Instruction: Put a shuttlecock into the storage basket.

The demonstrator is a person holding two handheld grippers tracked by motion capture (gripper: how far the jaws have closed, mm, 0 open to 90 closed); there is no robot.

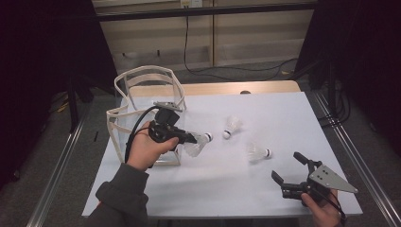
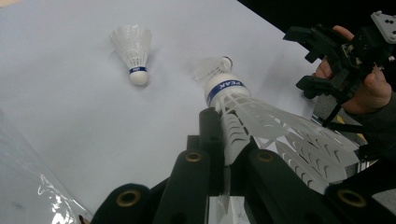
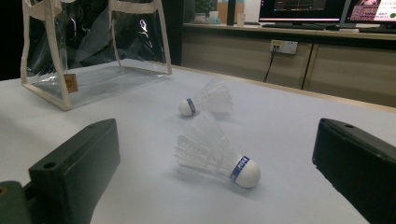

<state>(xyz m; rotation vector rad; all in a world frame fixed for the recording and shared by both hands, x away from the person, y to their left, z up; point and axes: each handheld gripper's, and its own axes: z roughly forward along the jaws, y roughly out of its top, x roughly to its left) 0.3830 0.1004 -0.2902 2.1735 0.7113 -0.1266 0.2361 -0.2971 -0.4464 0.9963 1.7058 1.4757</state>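
My left gripper (image 1: 195, 139) is shut on the feathered skirt of a white shuttlecock (image 1: 202, 144), held just above the table beside the bag. In the left gripper view its blue-banded cork (image 2: 227, 88) points away from the jaws. Two more shuttlecocks lie on the white table: one (image 1: 232, 126) mid-table and one (image 1: 258, 152) closer to the right hand. My right gripper (image 1: 287, 166) hovers over the near right corner, open, jaws empty. In the right gripper view the closer shuttlecock (image 3: 215, 157) lies on its side ahead of those jaws, apart from them.
A clear plastic bag with cream trim and handles (image 1: 142, 94) stands at the table's left, right behind the left hand. The white table top (image 1: 283, 113) ends at a wooden strip at the back. Dark curtains and cables surround the table.
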